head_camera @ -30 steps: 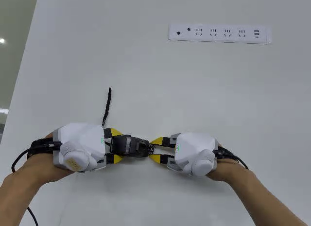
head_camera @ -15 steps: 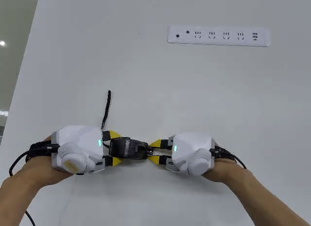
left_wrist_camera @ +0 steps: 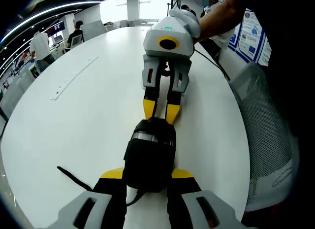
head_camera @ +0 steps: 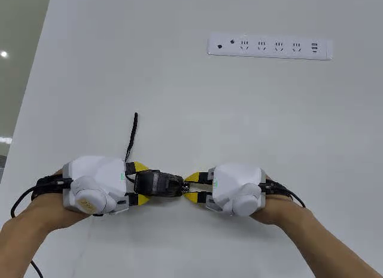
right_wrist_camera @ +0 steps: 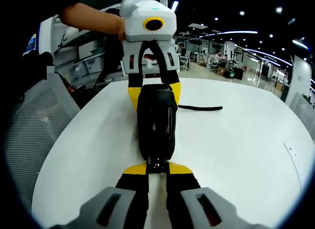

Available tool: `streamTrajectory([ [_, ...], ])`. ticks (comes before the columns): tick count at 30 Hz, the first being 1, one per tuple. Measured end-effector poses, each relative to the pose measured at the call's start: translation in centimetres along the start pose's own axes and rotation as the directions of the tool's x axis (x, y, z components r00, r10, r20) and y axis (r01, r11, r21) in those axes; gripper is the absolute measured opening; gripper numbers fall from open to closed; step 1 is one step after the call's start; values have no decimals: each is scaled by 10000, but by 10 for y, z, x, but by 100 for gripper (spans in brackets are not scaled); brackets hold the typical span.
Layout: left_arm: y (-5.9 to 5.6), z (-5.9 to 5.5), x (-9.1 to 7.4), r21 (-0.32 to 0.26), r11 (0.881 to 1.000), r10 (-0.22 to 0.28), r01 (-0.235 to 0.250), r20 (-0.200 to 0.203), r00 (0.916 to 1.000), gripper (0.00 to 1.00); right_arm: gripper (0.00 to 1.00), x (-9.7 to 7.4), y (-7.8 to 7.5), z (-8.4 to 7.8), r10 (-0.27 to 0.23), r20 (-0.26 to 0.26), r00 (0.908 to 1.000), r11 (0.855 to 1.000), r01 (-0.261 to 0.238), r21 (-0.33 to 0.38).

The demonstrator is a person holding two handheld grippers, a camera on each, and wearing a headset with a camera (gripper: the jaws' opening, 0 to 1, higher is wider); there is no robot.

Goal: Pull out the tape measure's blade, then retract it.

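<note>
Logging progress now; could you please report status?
Left gripper shut on tape measure. Right gripper shut on blade tip; blade not drawn. Black strap lies aside, nothing blocking.

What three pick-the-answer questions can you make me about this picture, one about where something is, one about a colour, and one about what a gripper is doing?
1. Where is the power strip?
A) at the table's far side
B) under a chair
C) on the floor

2. What colour are the fingertips?
A) red
B) yellow
C) green

3. What is the left gripper doing?
A) hanging open
B) clamping the tape measure
C) pressing a switch

Answers:
1 A, it lies near the far edge.
2 B, yellow tips show in every view.
3 B, its jaws squeeze the tape measure's sides.
</note>
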State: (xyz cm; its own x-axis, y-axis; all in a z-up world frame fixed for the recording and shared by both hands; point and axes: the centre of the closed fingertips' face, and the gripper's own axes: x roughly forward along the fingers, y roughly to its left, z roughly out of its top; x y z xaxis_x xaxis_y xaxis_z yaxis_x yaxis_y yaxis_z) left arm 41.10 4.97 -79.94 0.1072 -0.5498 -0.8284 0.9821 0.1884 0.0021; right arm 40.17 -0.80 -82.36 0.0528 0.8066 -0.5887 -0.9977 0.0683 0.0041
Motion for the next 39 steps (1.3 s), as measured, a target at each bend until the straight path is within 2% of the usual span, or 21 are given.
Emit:
streamTrajectory([
  [39,0,-1,0,-52,10000,4,-3,7,10000,28,11,-30,0,-18,67,-251,9997,9998,-72,-212],
])
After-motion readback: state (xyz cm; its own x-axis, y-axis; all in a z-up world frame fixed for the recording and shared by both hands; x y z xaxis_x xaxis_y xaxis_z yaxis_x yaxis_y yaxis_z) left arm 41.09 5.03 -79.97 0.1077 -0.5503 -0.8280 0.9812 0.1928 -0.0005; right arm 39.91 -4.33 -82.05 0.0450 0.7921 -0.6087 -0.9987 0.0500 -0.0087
